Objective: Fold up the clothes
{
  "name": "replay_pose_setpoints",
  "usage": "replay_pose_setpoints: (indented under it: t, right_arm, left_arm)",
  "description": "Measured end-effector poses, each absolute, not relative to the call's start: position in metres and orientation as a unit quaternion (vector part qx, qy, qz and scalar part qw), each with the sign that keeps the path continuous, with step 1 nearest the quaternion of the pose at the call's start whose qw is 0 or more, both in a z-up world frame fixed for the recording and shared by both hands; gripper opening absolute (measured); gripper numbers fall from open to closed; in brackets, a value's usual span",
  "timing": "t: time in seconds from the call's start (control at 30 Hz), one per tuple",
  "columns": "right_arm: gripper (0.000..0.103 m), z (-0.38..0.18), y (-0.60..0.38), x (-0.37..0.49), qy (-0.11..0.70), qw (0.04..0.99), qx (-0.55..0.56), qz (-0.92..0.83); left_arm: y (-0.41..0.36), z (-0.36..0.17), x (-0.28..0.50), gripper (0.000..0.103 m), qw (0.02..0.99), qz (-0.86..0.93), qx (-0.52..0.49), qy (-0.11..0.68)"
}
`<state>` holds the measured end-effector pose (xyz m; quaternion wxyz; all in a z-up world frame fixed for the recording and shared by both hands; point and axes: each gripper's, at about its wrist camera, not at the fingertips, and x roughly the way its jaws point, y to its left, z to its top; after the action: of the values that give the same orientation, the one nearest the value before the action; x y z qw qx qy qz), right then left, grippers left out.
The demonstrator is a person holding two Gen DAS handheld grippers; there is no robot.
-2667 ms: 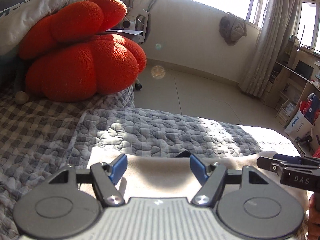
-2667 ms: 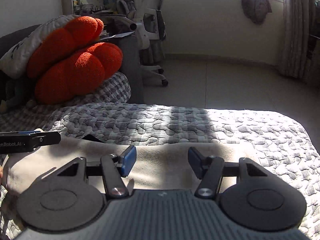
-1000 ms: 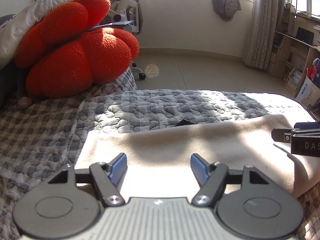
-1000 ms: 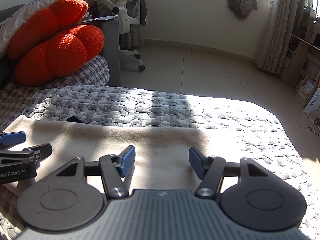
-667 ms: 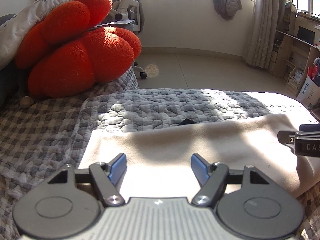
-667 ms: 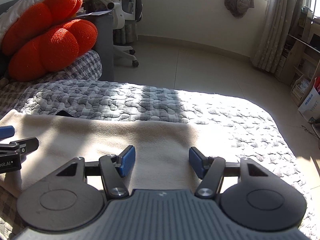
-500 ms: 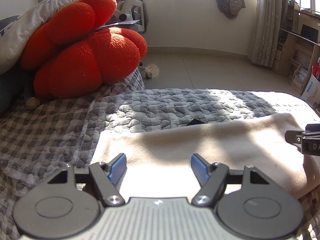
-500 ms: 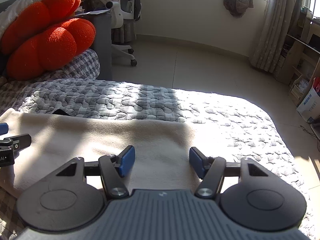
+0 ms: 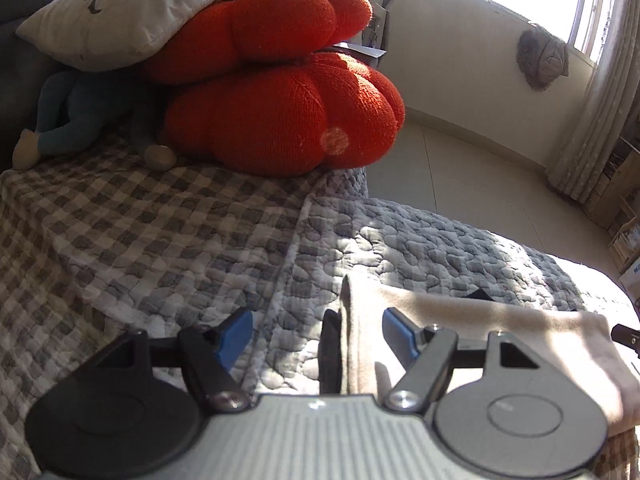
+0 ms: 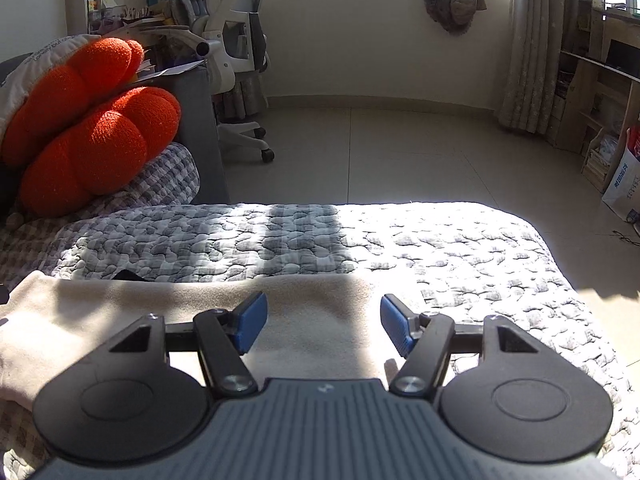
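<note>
A beige folded garment lies flat on the grey quilted cover, with a dark layer showing under its left edge. My left gripper is open and hovers over that left edge. The edge sits between the jaws, nearer the right pad, and neither pad presses on it. In the right wrist view the garment spreads left from under my right gripper, which is open above the cloth's right part with nothing held. A tip of the right gripper shows at the garment's far right end.
A big orange cushion under a white pillow, plus a plush doll, sits on the checked blanket to the left. Beyond the bed are tiled floor, an office chair, curtains and shelves.
My left gripper has swung left and rolled, from over the garment's middle to its left edge. It has left the right wrist view. The right gripper has shifted only slightly.
</note>
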<state>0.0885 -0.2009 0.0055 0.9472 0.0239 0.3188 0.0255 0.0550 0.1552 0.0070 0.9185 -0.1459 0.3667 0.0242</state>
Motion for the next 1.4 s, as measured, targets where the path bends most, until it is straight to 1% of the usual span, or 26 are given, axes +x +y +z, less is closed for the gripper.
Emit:
replay_pose_setpoints:
  t: [0.13, 0.3, 0.33, 0.4, 0.43, 0.53, 0.63, 0.8, 0.97, 1.07, 1.1, 1.17, 1.2, 1.23, 1.3, 1.37, 1.4]
  right_arm:
    - [0.066, 0.014, -0.192, 0.084, 0.316, 0.945, 0.048, 0.075]
    - [0.051, 0.02, -0.179, 0.082, 0.329, 0.931, 0.08, 0.138]
    - [0.046, 0.02, -0.176, 0.081, 0.332, 0.928, 0.085, 0.148]
    - [0.04, 0.019, -0.172, 0.081, 0.342, 0.92, 0.094, 0.167]
    - [0.036, 0.018, -0.169, 0.08, 0.348, 0.915, 0.099, 0.176]
    - [0.031, 0.016, -0.163, 0.078, 0.36, 0.906, 0.106, 0.196]
    - [0.028, 0.014, -0.16, 0.075, 0.366, 0.902, 0.105, 0.205]
    - [0.025, 0.009, -0.163, 0.077, 0.382, 0.888, 0.136, 0.219]
    - [0.024, 0.007, -0.17, 0.078, 0.39, 0.88, 0.16, 0.22]
    - [0.024, 0.004, -0.17, 0.079, 0.394, 0.877, 0.164, 0.222]
    - [0.024, 0.003, -0.169, 0.079, 0.397, 0.875, 0.164, 0.224]
    - [0.024, 0.002, -0.168, 0.079, 0.4, 0.872, 0.166, 0.227]
    - [0.024, 0.001, -0.167, 0.079, 0.401, 0.871, 0.166, 0.228]
    - [0.023, 0.0, -0.167, 0.079, 0.403, 0.87, 0.167, 0.229]
    - [0.022, -0.002, -0.166, 0.079, 0.405, 0.869, 0.168, 0.23]
    - [0.02, -0.005, -0.166, 0.08, 0.412, 0.865, 0.174, 0.23]
    - [0.019, -0.007, -0.167, 0.081, 0.415, 0.862, 0.177, 0.229]
  left_arm:
    - [0.176, 0.003, 0.037, 0.072, 0.888, -0.016, -0.255, 0.383]
    - [0.175, -0.004, 0.018, 0.072, 0.85, -0.054, -0.344, 0.396]
    - [0.173, -0.005, 0.014, 0.074, 0.843, -0.059, -0.36, 0.396]
    - [0.168, -0.008, 0.006, 0.082, 0.832, -0.059, -0.387, 0.393]
    - [0.165, -0.008, 0.003, 0.082, 0.83, -0.05, -0.395, 0.391]
    - [0.164, -0.005, -0.009, 0.082, 0.825, -0.016, -0.416, 0.382]
    - [0.161, 0.0, -0.017, 0.082, 0.823, -0.004, -0.429, 0.373]
    - [0.142, -0.005, -0.015, 0.082, 0.818, 0.025, -0.428, 0.382]
    - [0.135, -0.025, -0.022, 0.081, 0.757, 0.043, -0.522, 0.391]
    - [0.126, -0.029, -0.018, 0.081, 0.759, 0.068, -0.524, 0.381]
    - [0.122, -0.03, -0.017, 0.081, 0.76, 0.078, -0.523, 0.378]
    - [0.116, -0.032, -0.013, 0.075, 0.762, 0.096, -0.521, 0.371]
    - [0.114, -0.034, -0.012, 0.069, 0.763, 0.106, -0.522, 0.366]
    - [0.113, -0.036, -0.011, 0.067, 0.763, 0.117, -0.524, 0.359]
    - [0.11, -0.037, -0.012, 0.066, 0.765, 0.136, -0.53, 0.34]
    - [0.105, -0.036, -0.012, 0.061, 0.772, 0.158, -0.521, 0.328]
    - [0.103, -0.036, -0.012, 0.054, 0.777, 0.17, -0.514, 0.322]
